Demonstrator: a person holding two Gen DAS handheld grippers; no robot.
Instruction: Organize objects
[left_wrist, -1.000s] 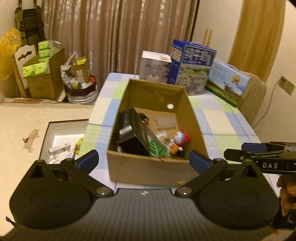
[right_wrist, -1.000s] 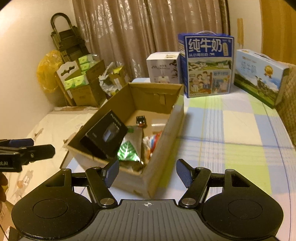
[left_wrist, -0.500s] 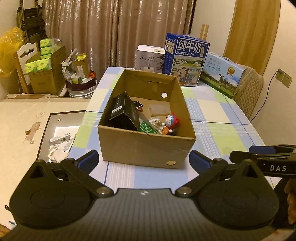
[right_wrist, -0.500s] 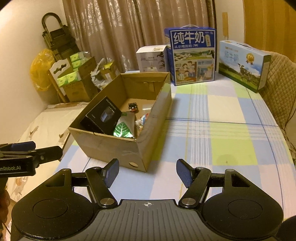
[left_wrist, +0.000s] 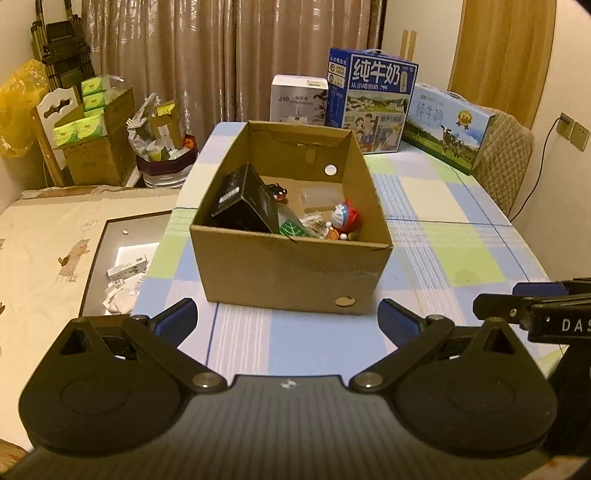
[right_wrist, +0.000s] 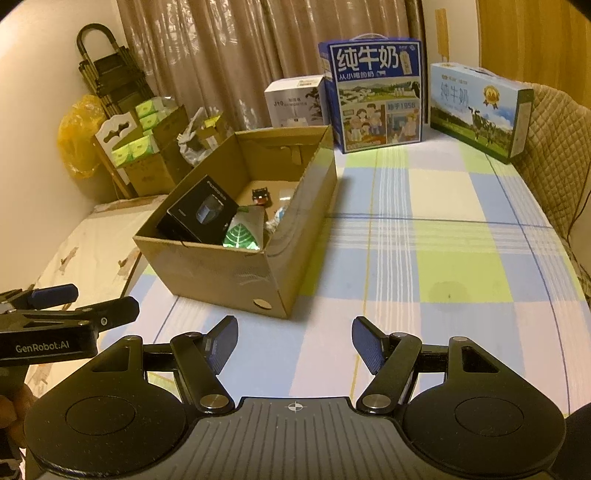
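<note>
Cardboard box (left_wrist: 295, 273) sits open, holding black carton (left_wrist: 245, 206) and toys.

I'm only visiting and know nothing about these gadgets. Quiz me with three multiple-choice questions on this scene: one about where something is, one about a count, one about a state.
1. Where is the black box?
A. inside the cardboard box
B. on the bare tablecloth
C. on the floor

2. How many printed cartons stand at the table's far end?
A. one
B. three
C. five

3. How are the left gripper and right gripper?
A. both open, empty
B. both clamped on the box
C. one holds a toy

Answers: 1 A, it leans against the inner wall. 2 B, white carton, tall blue carton, pale blue carton. 3 A, fingers spread with nothing between.
</note>
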